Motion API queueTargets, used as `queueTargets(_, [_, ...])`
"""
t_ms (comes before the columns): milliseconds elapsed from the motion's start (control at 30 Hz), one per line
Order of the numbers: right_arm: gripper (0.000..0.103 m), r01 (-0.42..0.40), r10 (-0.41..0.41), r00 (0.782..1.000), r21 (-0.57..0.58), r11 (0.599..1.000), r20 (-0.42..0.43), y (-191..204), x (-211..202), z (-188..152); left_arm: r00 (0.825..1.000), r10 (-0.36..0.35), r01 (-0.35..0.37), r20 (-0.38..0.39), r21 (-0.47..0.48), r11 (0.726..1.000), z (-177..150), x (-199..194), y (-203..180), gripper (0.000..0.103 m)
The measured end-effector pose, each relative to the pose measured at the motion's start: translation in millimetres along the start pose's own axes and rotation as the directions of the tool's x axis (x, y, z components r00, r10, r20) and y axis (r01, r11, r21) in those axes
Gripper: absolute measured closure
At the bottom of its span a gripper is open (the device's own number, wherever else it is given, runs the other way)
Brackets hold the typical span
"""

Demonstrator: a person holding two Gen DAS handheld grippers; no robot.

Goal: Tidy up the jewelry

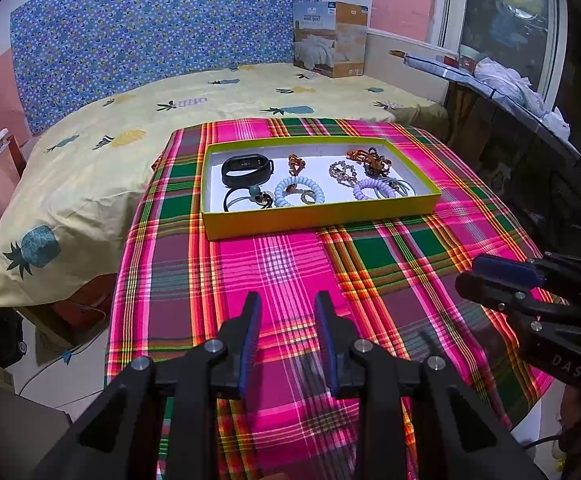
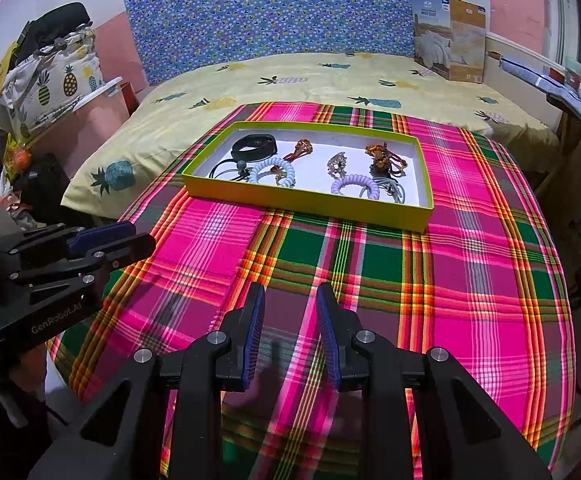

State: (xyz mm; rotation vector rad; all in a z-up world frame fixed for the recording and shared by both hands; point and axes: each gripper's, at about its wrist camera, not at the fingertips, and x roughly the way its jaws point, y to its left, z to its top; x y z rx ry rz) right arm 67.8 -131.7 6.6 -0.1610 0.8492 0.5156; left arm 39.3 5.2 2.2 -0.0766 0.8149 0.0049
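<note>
A shallow yellow-green box [image 1: 318, 216] [image 2: 302, 202] with a white floor sits at the far side of the plaid-covered table. Inside lie a black smart band [image 1: 247, 168] [image 2: 255, 145], a blue spiral hair tie [image 1: 299, 192] [image 2: 271, 171], a purple spiral hair tie [image 1: 371, 189] [image 2: 355, 185], amber bead pieces [image 1: 372, 160] [image 2: 384, 160], a crystal bracelet [image 1: 342, 171] [image 2: 337, 163] and thin elastic bands [image 1: 398, 190]. My left gripper [image 1: 288, 300] [image 2: 138, 236] is open and empty above the cloth, well short of the box. My right gripper [image 2: 290, 292] [image 1: 466, 276] is open and empty, beside it.
The pink, green and orange plaid cloth [image 1: 290, 264] [image 2: 450, 260] covers the table. Behind it is a bed with a yellow pineapple sheet [image 1: 150, 120] [image 2: 290, 76], a quilt package [image 1: 330, 40] [image 2: 448, 36] and a blue patterned headboard [image 1: 162, 32]. A cluttered window ledge [image 1: 502, 76] runs on the right.
</note>
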Motion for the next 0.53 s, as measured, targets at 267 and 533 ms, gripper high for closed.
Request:
queueTargets(267, [0.076,0.001,-0.001,1.000,0.000,1.000,-0.001,-0.1,-0.4,0.6,1.000,0.008,-0.008,-0.005,-0.008,1.000,-0.2,0.6,0.7,0.075])
queueTargets(533, [0.076,0.001,-0.001,1.000,0.000,1.000,0.000,-0.2,-0.3,0.5,1.000,0.011,-0.012,-0.003,-0.016,1.000,-0.4,2.4,0.7,0.074])
